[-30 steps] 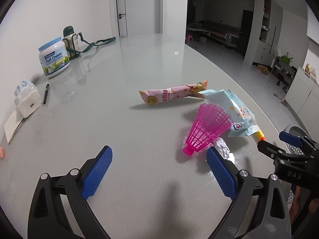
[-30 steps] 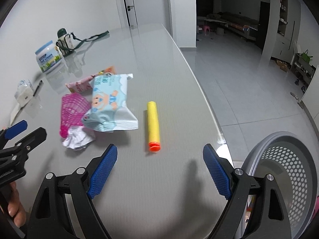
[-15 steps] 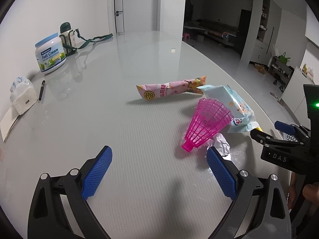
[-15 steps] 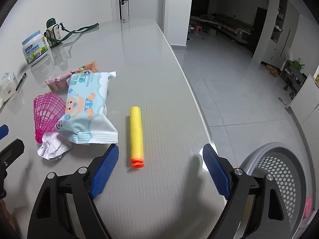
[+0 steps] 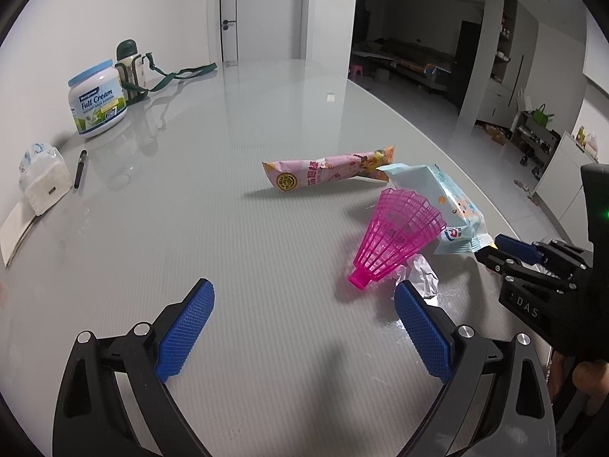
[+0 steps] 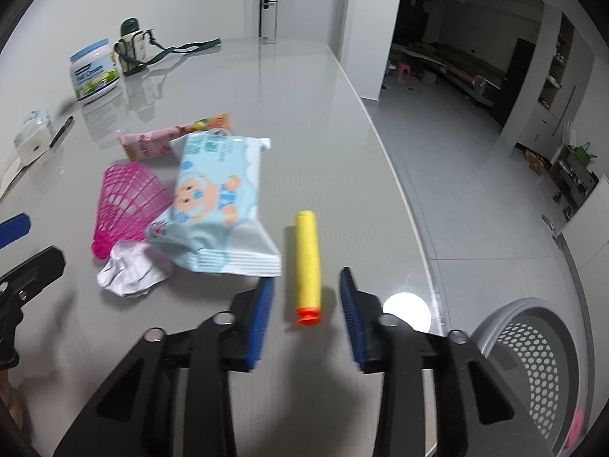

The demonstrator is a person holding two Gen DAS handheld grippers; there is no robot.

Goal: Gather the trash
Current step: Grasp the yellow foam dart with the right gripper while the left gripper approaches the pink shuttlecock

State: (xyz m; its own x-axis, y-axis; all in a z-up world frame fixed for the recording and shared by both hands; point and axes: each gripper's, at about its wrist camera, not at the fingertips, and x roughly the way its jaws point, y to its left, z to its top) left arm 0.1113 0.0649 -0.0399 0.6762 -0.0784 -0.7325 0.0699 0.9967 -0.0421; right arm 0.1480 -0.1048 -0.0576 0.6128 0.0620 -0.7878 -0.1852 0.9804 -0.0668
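Observation:
A yellow foam dart with an orange tip (image 6: 307,262) lies on the grey table. My right gripper (image 6: 306,297) straddles its orange end, jaws partly closed but not touching it. Left of it lie a light-blue wipes pack (image 6: 217,205), a pink plastic shuttlecock (image 6: 129,202), a crumpled white paper (image 6: 127,272) and a pink snack wrapper (image 6: 167,141). In the left wrist view the shuttlecock (image 5: 397,236), paper (image 5: 422,276), wipes pack (image 5: 449,205) and wrapper (image 5: 331,171) lie ahead and right of my left gripper (image 5: 302,318), which is open and empty.
A grey perforated bin (image 6: 533,350) stands on the floor off the table's right edge. At the far left stand a milk powder tub (image 5: 97,103), a green-strapped bottle (image 5: 129,64), a pen (image 5: 80,169), a tissue pack (image 5: 42,177) and a paper (image 5: 15,224).
My right gripper has moved forward over the yellow dart and its jaws have narrowed around the orange end. The left gripper has stayed open, nearly still.

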